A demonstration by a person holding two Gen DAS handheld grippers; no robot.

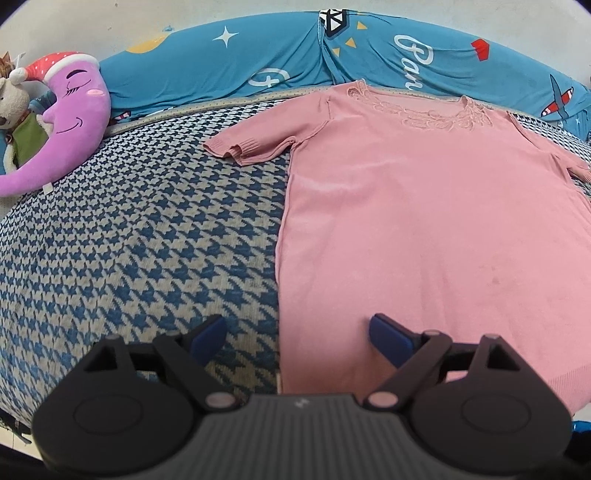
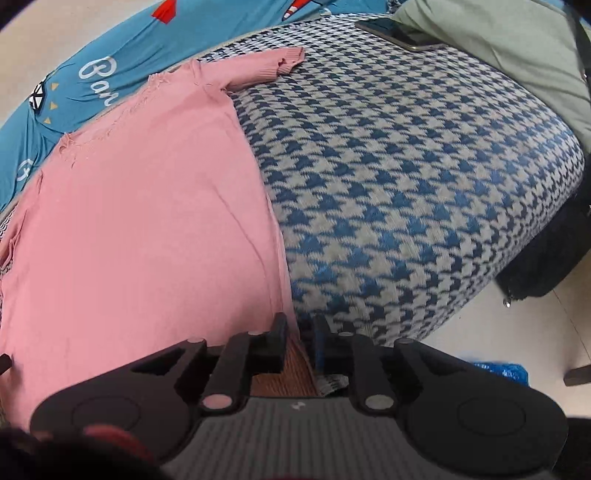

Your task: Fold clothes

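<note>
A pink short-sleeved knit shirt (image 1: 424,221) lies spread flat, neck away from me, on a blue-and-white houndstooth blanket (image 1: 147,258). My left gripper (image 1: 297,334) hangs open and wide over the shirt's left side edge near the hem, one blue pad (image 1: 210,334) above the blanket, the other above the cloth. In the right wrist view the same shirt (image 2: 147,221) fills the left half. My right gripper (image 2: 301,336) sits at its lower right corner, jaws a narrow gap apart, the ribbed hem (image 2: 291,369) lying between and below them, not pinched.
A purple moon plush (image 1: 70,122) and a teddy lie at the far left. Blue printed bedding (image 1: 258,66) runs along the back. A phone (image 2: 399,35) and a grey-green pillow (image 2: 517,55) sit at the far right. The bed's edge and pale floor (image 2: 517,332) are on the right.
</note>
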